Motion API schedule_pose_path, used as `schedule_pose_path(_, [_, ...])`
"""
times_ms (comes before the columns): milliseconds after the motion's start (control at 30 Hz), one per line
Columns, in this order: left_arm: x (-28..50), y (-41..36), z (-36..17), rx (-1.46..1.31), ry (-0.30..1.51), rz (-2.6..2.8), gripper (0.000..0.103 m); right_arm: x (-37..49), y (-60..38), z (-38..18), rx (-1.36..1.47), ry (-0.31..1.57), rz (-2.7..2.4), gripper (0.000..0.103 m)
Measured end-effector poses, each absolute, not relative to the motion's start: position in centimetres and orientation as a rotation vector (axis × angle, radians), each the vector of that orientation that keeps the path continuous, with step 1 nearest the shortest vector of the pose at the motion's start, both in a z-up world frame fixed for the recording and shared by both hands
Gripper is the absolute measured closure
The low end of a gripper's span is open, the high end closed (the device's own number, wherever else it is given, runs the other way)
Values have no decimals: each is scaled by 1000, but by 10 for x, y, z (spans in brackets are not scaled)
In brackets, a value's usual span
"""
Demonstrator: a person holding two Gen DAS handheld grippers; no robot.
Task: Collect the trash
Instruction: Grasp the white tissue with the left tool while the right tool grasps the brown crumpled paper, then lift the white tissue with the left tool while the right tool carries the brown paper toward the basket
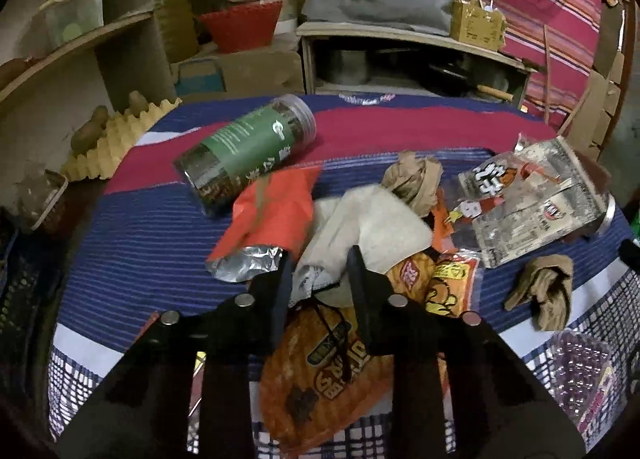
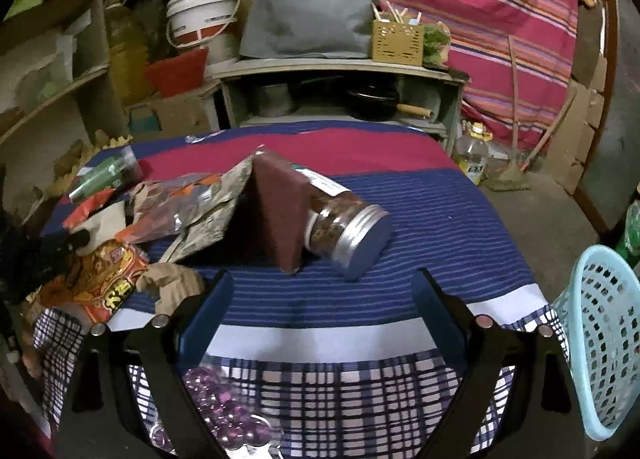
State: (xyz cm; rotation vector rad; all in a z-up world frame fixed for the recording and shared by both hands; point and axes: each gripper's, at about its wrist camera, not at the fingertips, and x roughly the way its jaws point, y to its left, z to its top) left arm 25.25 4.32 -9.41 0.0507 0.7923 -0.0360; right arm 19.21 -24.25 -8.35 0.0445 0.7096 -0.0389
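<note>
Two black fingers of the left gripper [image 1: 318,273] stand a narrow gap apart over the heap of trash near the table's front edge, with a pale crumpled paper sheet [image 1: 360,227] lying between and just beyond their tips; whether they pinch it I cannot tell. Under the gripper lies a glossy orange snack bag [image 1: 320,371], and beside the left finger a red wrapper [image 1: 276,207] shows its silver foil lining. Farther out, toward the table's far left corner, a clear plastic cylinder with a green label [image 1: 248,151] lies on its side. To the right sit a brown wad of paper [image 1: 416,183], a clear printed plastic bag [image 1: 532,199] and another brown wad [image 1: 544,295] near the front edge.

The right gripper [image 2: 320,315] is spread wide over bare striped cloth [image 2: 440,219] at the table's front edge, holding nothing. Beyond it, mid-table, a glass jar with a metal screw lid [image 2: 344,227] lies tilted against a dark brown pad [image 2: 276,211]. A light blue perforated plastic basket [image 2: 604,339] stands off the table's front right corner
</note>
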Motion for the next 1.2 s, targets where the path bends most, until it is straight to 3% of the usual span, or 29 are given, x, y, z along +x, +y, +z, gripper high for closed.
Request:
schedule_pose_path(467, [215, 60, -42, 38, 675, 5, 82, 195, -198, -93, -12, 743, 20, 14])
schedule_pose_path(800, [218, 89, -44, -40, 693, 42, 82, 209, -171, -113, -48, 816, 58, 16])
schedule_pose_path(1000, [221, 90, -45, -43, 700, 45, 83, 209, -167, -116, -29, 833, 152, 42])
schedule_pose_path(1167, [221, 85, -47, -28, 700, 41, 83, 208, -162, -123, -33, 850, 187, 48])
schedule_pose_path(1200, [218, 82, -47, -27, 699, 41, 83, 208, -163, -122, -25, 848, 204, 59])
